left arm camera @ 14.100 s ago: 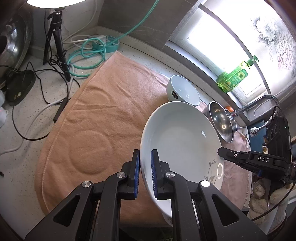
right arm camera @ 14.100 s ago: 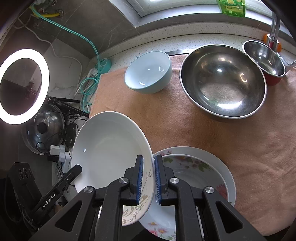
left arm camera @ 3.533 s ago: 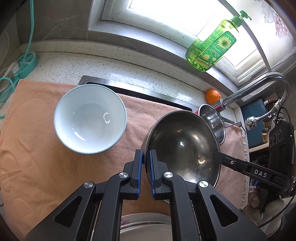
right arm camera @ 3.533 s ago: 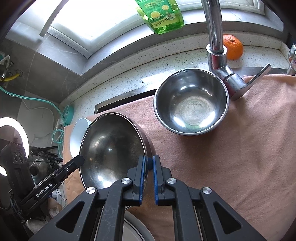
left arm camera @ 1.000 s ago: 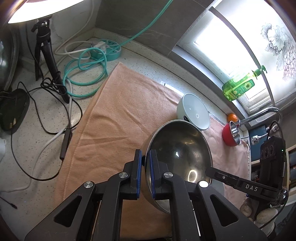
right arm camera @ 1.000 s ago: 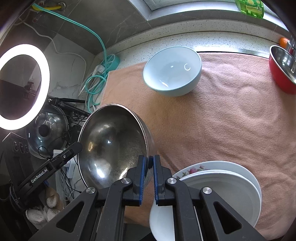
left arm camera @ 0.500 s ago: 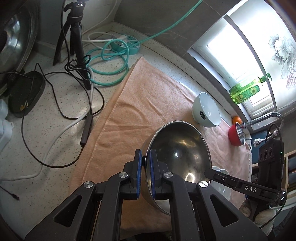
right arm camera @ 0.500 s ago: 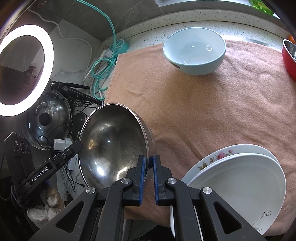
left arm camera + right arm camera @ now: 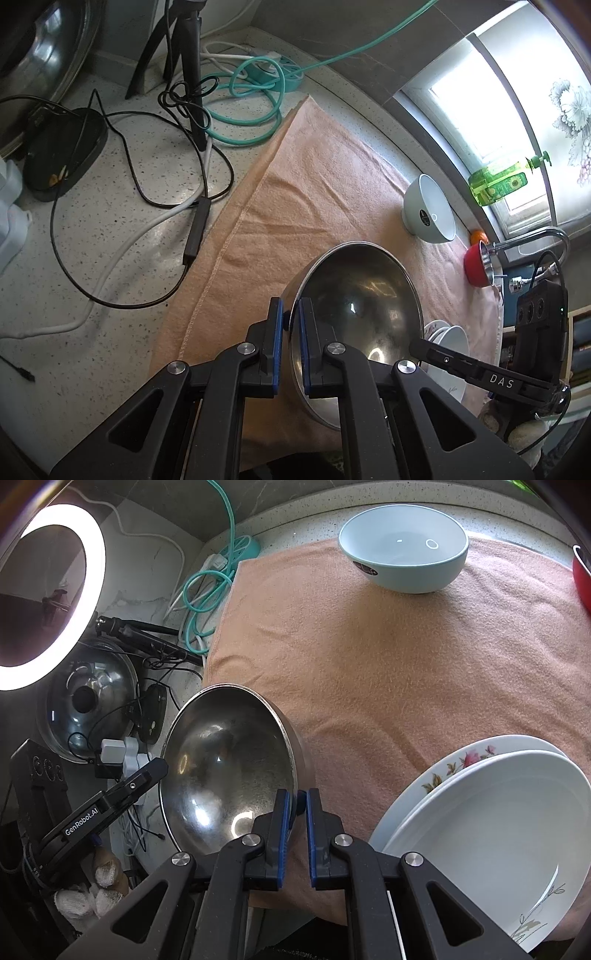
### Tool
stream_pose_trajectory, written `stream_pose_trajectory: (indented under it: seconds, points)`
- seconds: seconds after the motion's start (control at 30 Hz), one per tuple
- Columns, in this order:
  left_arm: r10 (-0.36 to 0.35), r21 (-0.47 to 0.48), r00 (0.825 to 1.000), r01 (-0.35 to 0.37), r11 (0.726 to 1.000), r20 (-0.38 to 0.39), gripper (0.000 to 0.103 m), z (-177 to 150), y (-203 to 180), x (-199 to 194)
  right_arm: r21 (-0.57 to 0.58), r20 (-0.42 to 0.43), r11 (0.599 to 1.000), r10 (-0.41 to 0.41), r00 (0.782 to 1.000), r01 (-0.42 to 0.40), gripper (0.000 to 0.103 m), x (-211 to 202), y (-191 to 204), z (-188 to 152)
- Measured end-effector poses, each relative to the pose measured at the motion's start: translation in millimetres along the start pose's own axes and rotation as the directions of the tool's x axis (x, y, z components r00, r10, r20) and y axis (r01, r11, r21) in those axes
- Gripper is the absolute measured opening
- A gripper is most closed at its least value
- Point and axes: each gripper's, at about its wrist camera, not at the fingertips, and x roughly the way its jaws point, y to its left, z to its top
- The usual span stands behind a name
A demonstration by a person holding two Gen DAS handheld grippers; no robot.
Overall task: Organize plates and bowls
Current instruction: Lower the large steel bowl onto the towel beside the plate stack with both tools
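Steel, polished and thin-walled: the large steel bowl point(image 9: 354, 317) is carried tilted above the near left part of the peach towel point(image 9: 314, 192), its hollow facing the cameras. The left gripper point(image 9: 291, 332) is clamped on the rim at one side, one blue pad inside the wall and one outside; the right gripper point(image 9: 296, 819) is clamped on the opposite rim in the same manner. Both sets of jaws stand nearly together, with only the thin metal edge between them.

Handling, as judged from these views: the bowl looks stiff and fairly light for its width, and unbreakable, but its smooth curved wall offers little friction. A pinch on the rim is the only practical hold, since the body is far wider than either gripper can span. Two opposed rim grips keep it from swinging; a single grip would likely let it pivot or slip.

Neighbouring ware is more delicate. The stacked plates point(image 9: 487, 812), a plain white one on a flowered one, lie on the towel just beside the bowl in the right wrist view. The pale blue bowl point(image 9: 404, 559) sits well apart, near the far edge. Ceramic chips on contact with steel, so clearance matters when the bowl is lowered. The towel should cushion and steady it.
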Motion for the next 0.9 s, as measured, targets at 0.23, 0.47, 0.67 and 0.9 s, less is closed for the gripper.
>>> stream_pose_trajectory:
  seconds: [0.23,0.47,0.67,0.9]
  points:
    - [0.0,-0.005,1.0,0.0,1.0,-0.002,0.006,-1.3,2.7,2.1,-0.006,-0.01,1.0,0.002,1.0,-0.002,0.008,3.1,-0.3,-2.6]
    - [-0.011,-0.017,1.0,0.01,1.0,-0.011,0.007,0.1,6.7,3.4,-0.005,-0.014,1.0,0.02,1.0,-0.02,0.009,3.0,-1.0,-2.7]
    - [-0.009,-0.016,1.0,0.009,1.0,-0.01,0.007,0.4,6.2,3.7,-0.008,-0.018,0.999,0.032,0.999,-0.032,0.009,2.5,-3.6,-1.6]
    - [-0.001,-0.008,1.0,0.001,1.0,-0.017,0.007,1.2,5.7,4.6,-0.045,-0.018,0.999,0.02,1.0,-0.021,0.011,1.9,1.4,-0.5]
